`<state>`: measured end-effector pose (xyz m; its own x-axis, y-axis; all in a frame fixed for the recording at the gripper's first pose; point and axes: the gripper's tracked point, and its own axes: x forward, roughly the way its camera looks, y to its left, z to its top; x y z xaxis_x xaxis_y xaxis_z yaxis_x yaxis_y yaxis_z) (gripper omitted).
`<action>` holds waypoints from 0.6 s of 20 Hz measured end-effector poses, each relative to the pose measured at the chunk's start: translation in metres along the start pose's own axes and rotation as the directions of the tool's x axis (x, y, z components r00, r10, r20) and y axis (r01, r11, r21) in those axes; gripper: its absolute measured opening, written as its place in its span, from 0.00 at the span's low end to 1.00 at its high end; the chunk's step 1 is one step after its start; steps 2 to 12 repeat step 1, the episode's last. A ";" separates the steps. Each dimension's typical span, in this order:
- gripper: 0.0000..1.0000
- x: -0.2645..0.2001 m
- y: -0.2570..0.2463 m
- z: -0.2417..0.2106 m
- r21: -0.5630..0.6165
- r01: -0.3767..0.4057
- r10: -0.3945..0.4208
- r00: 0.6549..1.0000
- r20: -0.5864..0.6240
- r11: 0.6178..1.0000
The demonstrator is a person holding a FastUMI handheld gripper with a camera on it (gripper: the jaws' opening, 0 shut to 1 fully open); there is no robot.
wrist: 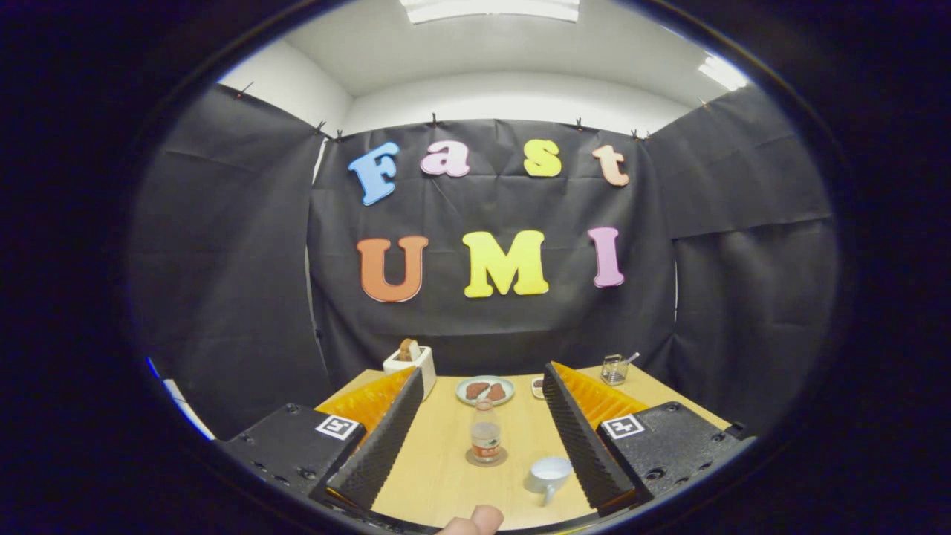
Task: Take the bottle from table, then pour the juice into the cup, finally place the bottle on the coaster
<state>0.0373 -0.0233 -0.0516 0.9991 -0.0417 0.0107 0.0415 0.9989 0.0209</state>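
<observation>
I am holding the claw spread wide, gripping nothing, over the pale wooden surface, where the small clear plastic bottle is already standing on its round brown coaster beside the white handled cup, which a careless swing risks toppling.

The table is showing a pale, honey-yellow wood tone. The bottle is looking clear, wearing a red-orange label, over a brownish round coaster. The cup is showing white — a faint blue-grey on its side. The plate is glowing pale green under reddish-brown pieces; the box is showing white.
</observation>
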 end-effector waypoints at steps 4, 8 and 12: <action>1.00 -0.002 -0.002 0.002 -0.003 0.003 -0.003 1.000 0.006 1.000; 1.00 -0.002 -0.002 0.002 -0.003 0.003 -0.003 1.000 0.006 1.000; 1.00 -0.002 -0.002 0.002 -0.003 0.003 -0.003 1.000 0.006 1.000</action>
